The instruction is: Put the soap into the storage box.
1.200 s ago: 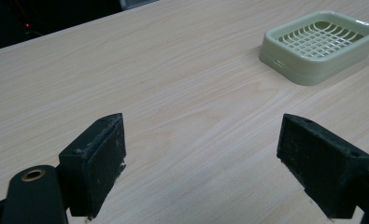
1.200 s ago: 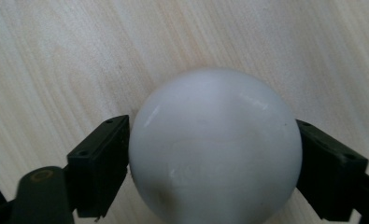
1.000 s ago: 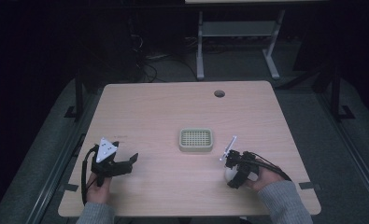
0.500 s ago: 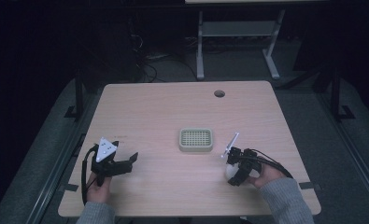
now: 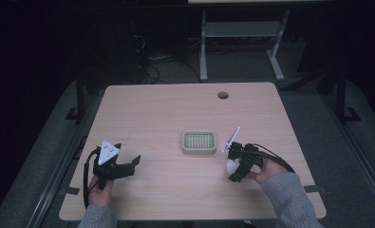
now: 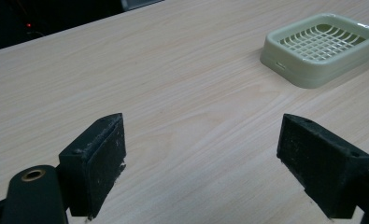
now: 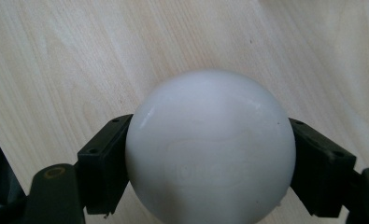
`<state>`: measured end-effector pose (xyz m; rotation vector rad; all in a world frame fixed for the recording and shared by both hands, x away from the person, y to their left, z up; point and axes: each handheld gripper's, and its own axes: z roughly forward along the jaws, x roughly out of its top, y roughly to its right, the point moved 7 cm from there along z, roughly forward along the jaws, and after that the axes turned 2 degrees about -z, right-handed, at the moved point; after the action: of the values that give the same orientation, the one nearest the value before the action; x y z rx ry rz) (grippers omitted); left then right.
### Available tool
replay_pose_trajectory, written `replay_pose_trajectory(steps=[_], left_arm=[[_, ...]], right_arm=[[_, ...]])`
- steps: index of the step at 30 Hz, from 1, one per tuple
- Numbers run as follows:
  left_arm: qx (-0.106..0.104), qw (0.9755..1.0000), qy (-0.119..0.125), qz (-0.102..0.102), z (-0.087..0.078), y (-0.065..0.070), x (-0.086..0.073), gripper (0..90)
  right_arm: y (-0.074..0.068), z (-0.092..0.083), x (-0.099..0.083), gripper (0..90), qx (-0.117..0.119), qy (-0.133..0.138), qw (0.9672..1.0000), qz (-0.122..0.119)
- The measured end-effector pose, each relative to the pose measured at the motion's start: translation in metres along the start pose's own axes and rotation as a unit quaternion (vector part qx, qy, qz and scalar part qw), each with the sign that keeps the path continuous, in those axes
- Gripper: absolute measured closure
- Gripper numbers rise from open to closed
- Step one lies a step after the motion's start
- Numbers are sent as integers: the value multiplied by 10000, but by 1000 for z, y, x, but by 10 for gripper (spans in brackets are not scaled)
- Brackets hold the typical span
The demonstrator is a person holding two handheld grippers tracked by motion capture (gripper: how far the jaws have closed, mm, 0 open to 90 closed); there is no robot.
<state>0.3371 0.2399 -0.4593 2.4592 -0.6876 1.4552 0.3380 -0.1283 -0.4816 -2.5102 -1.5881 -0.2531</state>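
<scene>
I see a light wood table (image 5: 166,114) from above. In the middle of it sits a small pale green basket (image 5: 199,142) with a grid bottom. It has nothing in it that I can see.

My right gripper (image 5: 233,164) is at about 4 o'clock from the basket, near it but not touching. Its jaws are closed around a white ball (image 5: 231,165). In the right gripper view the ball (image 7: 210,147) looks big, round and smooth, and a black jaw presses on each side of it. The wood of the table shows behind the ball. I cannot tell if the ball touches the table or is just above it. A thin white stick pokes up from the top of this gripper, toward the basket.

My left gripper (image 5: 130,166) is at about 8 o'clock from the basket, well apart from it, near the front left of the table. A grey three-cornered plate sits on top of it. Its jaws are wide apart and hold nothing. In the left gripper view I see bare wood between the two black jaws, and the basket (image 6: 320,48) is far off at the upper right.

There is a small dark round hole (image 5: 222,95) in the table at about 1 o'clock from the basket, near the far edge.
</scene>
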Motion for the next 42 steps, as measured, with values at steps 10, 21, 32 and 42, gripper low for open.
replay_pose_trajectory(steps=[10, 21, 32, 42], left_arm=[[5, 10000, 6, -1, -1, -1, 0, 152], [-1, 10000, 14, -7, -1, -1, 0, 152], [12, 10000, 12, 21, -1, 0, 0, 152], [17, 10000, 24, 21, -1, -1, 0, 152]], right_arm=[[3, -6, 12, 219, 16, 18, 10000, -88], [9, -16, 32, 219, 56, 89, 9998, -174], [13, -22, 60, 219, 99, 159, 9993, -339], [20, -29, 80, 219, 123, 196, 9989, -414]])
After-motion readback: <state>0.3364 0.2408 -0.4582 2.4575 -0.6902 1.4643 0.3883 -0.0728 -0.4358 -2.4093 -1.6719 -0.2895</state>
